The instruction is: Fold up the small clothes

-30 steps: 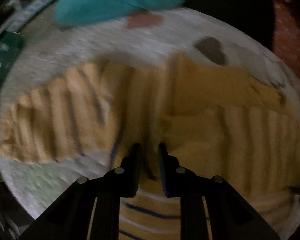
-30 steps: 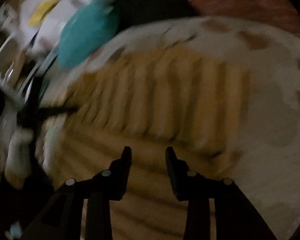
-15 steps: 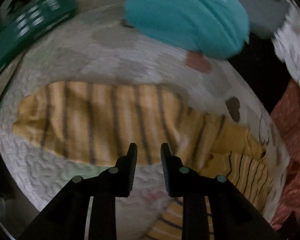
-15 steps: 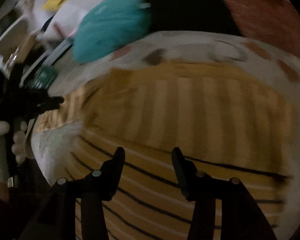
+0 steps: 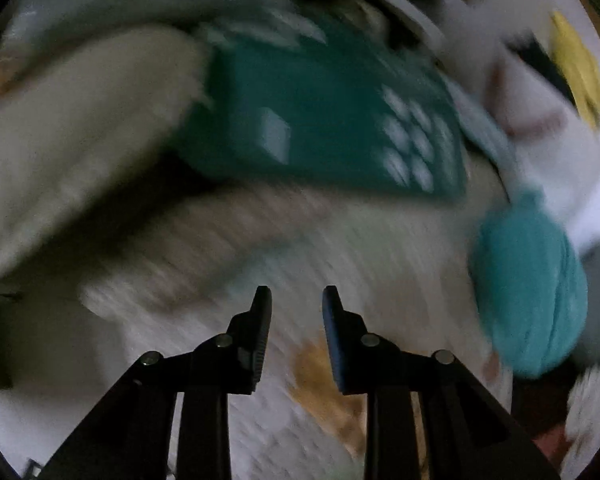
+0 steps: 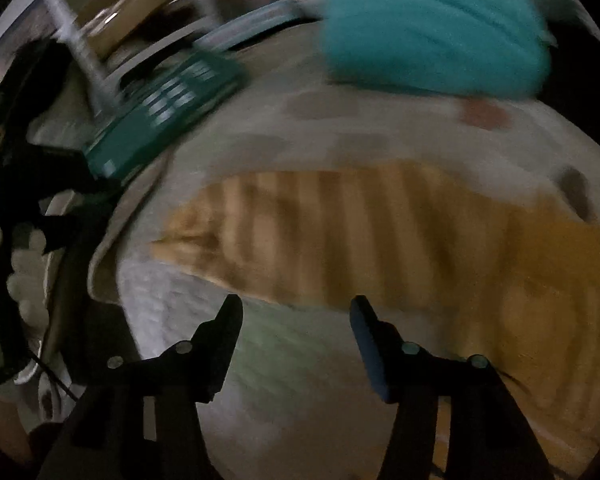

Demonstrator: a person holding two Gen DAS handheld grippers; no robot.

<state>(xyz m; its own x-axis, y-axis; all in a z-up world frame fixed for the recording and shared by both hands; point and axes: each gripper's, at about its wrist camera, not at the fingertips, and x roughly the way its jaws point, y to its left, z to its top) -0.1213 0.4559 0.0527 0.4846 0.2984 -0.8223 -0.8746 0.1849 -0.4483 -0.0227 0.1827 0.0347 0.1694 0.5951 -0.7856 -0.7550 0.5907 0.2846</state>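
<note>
We see white textured quilt point(image 6: 300, 380) as work surface, dim room. Orange striped garment point(image 6: 380, 240) flat on quilt. Teal cushion point(image 6: 432, 28) beyond garment, green box point(image 6: 160, 120) at quilt's far-left edge. Right gripper point(image 6: 296, 308) jaws just widening, empty, at garment's near edge. Left gripper point(image 5: 296, 296) jaws slightly parted, empty, over quilt.

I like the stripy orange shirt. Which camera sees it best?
The right wrist view: the stripy orange shirt stretches across the white blanket, though blurred. The left wrist view catches only a small orange scrap, probably the same shirt.
</note>
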